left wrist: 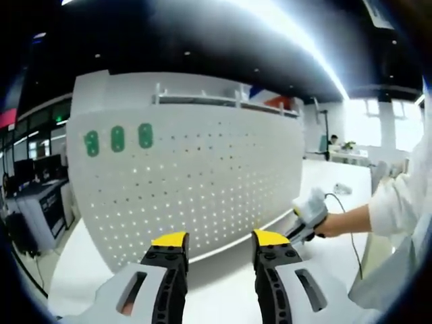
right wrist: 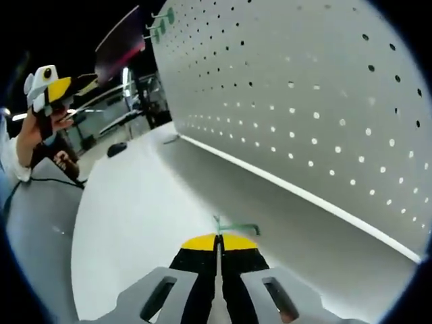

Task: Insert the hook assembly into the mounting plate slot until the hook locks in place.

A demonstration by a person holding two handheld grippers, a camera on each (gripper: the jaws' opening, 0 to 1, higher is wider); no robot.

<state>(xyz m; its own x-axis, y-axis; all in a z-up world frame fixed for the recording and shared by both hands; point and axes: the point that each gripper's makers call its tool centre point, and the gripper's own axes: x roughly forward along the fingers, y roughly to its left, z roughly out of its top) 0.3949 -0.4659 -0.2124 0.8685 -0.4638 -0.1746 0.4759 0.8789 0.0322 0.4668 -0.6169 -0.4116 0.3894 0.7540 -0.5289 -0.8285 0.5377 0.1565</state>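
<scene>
The green hook is partly hidden behind the right gripper; the pegboard runs past the frame edge.

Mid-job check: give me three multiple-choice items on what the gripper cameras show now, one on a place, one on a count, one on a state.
1. Where are the green hooks already on the pegboard?
A. upper left in the left gripper view
B. along its bottom edge
C. lying on the table

2. How many are mounted there?
A. one
B. three
C. five

3. How do the right gripper's jaws stand?
A. wide open
B. shut on a green hook
C. shut on a cable

Answers:
1 A, they sit high on the board's left.
2 B, three side by side.
3 B, the yellow tips meet with the wire hook sticking out.
</scene>
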